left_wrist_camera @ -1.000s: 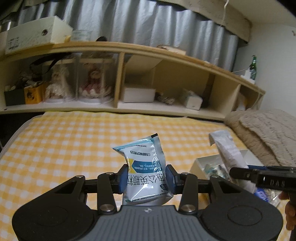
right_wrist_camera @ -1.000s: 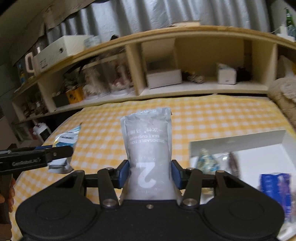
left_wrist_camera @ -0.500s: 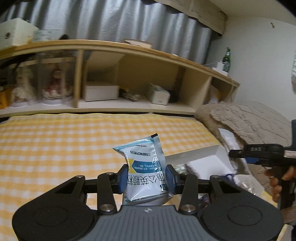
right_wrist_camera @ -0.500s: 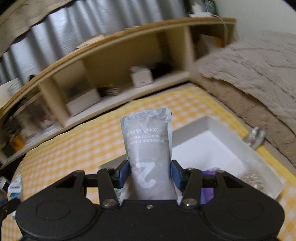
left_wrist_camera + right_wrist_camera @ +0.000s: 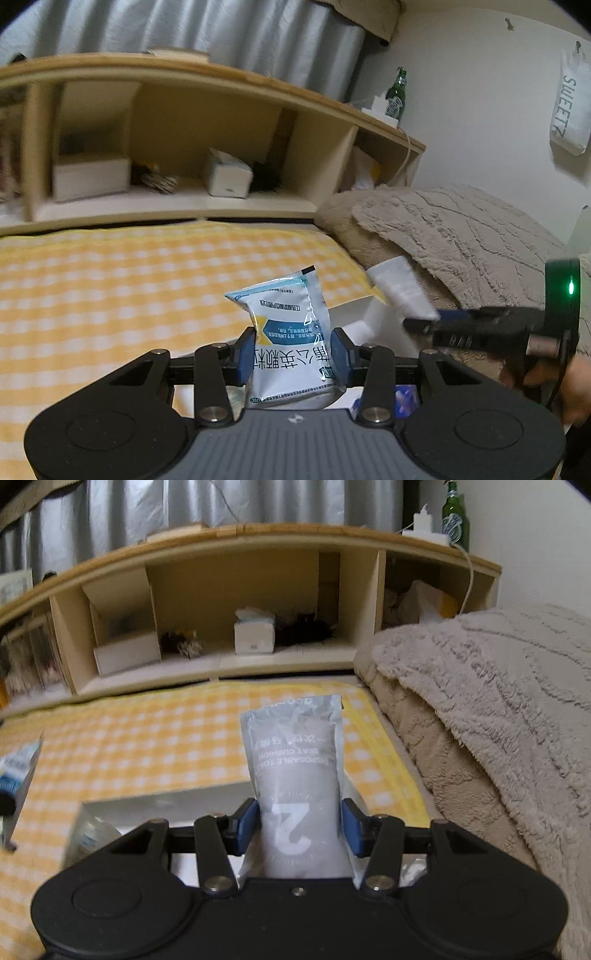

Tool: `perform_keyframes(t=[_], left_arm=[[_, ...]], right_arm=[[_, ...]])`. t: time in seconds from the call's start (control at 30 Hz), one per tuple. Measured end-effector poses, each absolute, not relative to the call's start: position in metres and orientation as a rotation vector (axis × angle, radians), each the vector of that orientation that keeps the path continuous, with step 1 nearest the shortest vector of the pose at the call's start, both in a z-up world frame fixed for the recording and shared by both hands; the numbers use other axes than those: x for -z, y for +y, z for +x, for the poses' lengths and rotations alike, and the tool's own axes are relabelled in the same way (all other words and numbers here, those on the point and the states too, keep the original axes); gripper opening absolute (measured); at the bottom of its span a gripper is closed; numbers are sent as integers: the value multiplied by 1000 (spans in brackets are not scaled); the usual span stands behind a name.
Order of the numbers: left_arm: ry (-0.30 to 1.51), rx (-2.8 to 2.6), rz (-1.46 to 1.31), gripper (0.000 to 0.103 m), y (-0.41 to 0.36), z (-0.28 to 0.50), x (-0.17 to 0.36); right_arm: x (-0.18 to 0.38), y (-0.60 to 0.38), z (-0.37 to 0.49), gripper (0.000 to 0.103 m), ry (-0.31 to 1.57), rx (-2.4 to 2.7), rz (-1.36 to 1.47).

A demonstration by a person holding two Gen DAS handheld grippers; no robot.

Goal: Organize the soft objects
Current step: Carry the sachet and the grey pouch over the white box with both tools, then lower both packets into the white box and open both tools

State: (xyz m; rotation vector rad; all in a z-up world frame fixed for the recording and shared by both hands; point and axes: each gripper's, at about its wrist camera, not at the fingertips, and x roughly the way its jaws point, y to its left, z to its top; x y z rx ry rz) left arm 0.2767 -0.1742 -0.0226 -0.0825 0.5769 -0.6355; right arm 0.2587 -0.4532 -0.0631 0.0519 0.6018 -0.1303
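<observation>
My left gripper (image 5: 293, 350) is shut on a blue-and-white soft packet (image 5: 288, 332) and holds it upright over the near edge of a white box (image 5: 354, 317). My right gripper (image 5: 299, 825) is shut on a grey seat-cushion pouch (image 5: 295, 771) marked "2", held above the same white box (image 5: 162, 803). The right gripper with its pouch (image 5: 400, 288) also shows at the right of the left wrist view. The left packet (image 5: 18, 775) shows at the left edge of the right wrist view.
The box sits on a yellow checked bedcover (image 5: 110, 288). A beige fleece blanket (image 5: 498, 709) lies piled to the right. A wooden shelf unit (image 5: 240, 602) with small boxes runs along the back. A green bottle (image 5: 456, 517) stands on its top.
Both grippers have swung to the right and closer to the white box, each still holding its packet. The blanket and wall have come into view.
</observation>
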Motion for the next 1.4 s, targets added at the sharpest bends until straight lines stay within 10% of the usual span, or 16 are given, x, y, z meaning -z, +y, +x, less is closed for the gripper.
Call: perform_keyframes(t=[0.9,1.4], left_arm=[[752,706,-11,45,-316,333,106],[834,628,-67,81,-302,324,105]], right_arm=[[117,-494,260,49,661,-25,66],[103,-504,260,75,679,-46,110]])
